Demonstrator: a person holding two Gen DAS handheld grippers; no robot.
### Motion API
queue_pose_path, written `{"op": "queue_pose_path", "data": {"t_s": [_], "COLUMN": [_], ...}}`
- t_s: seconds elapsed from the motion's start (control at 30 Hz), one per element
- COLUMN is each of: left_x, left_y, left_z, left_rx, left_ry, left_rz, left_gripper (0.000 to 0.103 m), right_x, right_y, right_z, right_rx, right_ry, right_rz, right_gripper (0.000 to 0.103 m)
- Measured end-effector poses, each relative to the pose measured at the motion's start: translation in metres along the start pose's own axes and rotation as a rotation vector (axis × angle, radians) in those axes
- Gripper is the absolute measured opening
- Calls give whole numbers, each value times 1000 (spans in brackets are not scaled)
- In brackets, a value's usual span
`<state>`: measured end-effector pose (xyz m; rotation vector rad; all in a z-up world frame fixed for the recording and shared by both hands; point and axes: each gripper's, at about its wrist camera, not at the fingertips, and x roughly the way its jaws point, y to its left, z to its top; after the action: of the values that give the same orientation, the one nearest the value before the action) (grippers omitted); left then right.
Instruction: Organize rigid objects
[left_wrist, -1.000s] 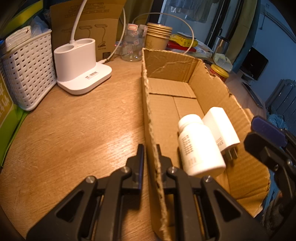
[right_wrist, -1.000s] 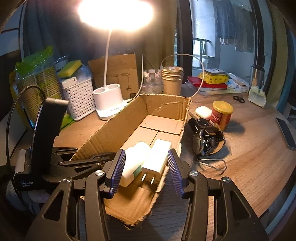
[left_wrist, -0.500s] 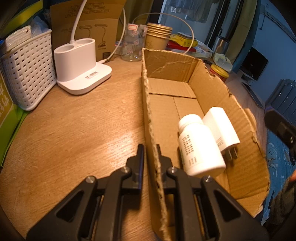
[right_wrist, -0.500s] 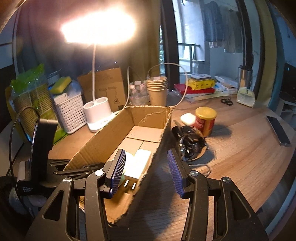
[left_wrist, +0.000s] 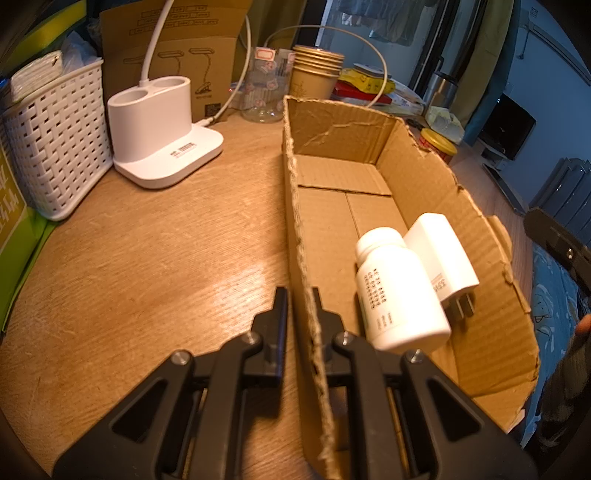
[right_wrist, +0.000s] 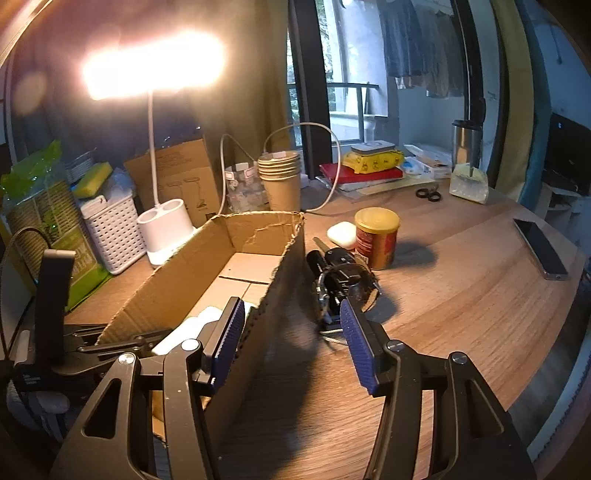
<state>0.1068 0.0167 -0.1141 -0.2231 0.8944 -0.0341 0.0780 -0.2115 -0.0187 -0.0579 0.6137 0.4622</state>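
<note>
An open cardboard box (left_wrist: 332, 206) lies on the wooden table; it also shows in the right wrist view (right_wrist: 221, 258). Inside lie a white pill bottle (left_wrist: 399, 295) and a white plug adapter (left_wrist: 443, 258). My left gripper (left_wrist: 299, 310) is shut on the box's left wall. My right gripper (right_wrist: 291, 332) is open and empty, above the table just right of the box. Ahead of it lie a black flashlight and watch bundle (right_wrist: 340, 277), a yellow-lidded can (right_wrist: 376, 236) and a white soap-like case (right_wrist: 341, 234).
A white lamp base (left_wrist: 162, 144), a white basket (left_wrist: 55, 140), paper cups (right_wrist: 280, 181) and a glass jar (left_wrist: 266, 88) stand at the back. A phone (right_wrist: 539, 249) lies at the right edge. Books and scissors (right_wrist: 428, 194) are at the far right.
My right gripper has drawn back out of the box and swung right, now facing the flashlight bundle. The left gripper and the box have not moved.
</note>
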Motion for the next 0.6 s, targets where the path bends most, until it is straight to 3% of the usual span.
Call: {"op": "queue_pose_path", "data": {"t_s": [0.1, 0.17, 0.5, 0.6], "left_x": [0, 0, 0, 0], "left_y": [0, 0, 0, 0], "left_z": [0, 0, 0, 0], "left_rx": [0, 0, 0, 0], "left_ry": [0, 0, 0, 0], "left_rz": [0, 0, 0, 0], "left_gripper": [11, 11, 11, 11], "right_x": [3, 8, 36, 46], "right_y": [-5, -10, -38, -42], "right_z": [0, 0, 4, 6], "right_rx": [-2, -3, -4, -16], "right_ry": [1, -1, 33, 44], "right_rz": [-9, -18, -54, -40], "right_gripper": [59, 66, 67, 73]}}
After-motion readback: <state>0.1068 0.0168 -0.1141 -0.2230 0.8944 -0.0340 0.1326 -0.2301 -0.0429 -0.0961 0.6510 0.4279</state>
